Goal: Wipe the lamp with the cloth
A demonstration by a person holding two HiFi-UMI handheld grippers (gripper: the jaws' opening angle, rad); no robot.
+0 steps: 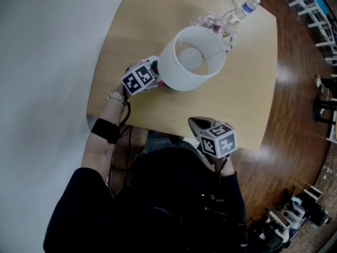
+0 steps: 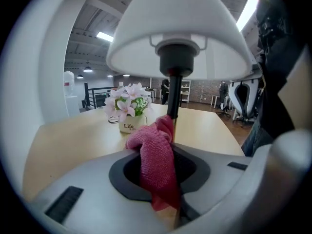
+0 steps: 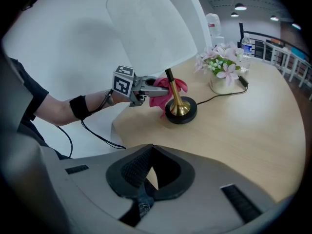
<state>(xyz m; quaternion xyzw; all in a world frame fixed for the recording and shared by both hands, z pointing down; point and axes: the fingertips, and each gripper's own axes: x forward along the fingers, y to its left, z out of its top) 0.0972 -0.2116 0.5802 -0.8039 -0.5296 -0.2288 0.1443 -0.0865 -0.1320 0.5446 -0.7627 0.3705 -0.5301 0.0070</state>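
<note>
Right gripper jaws pressed together, empty, above near table edge, ahead of it left gripper pinching red cloth, cloth bunched against lamp stem just beyond those jaws, flower pot farther, left of stem

Head view, upper centre: the lamp shade hides the lamp base and most of the cloth.

Pale wooden table is standing on a glossy brown floor. White pot of pink flowers is sitting near its far edge. Plastic water bottle is standing, seemingly upright, just beside it.
</note>
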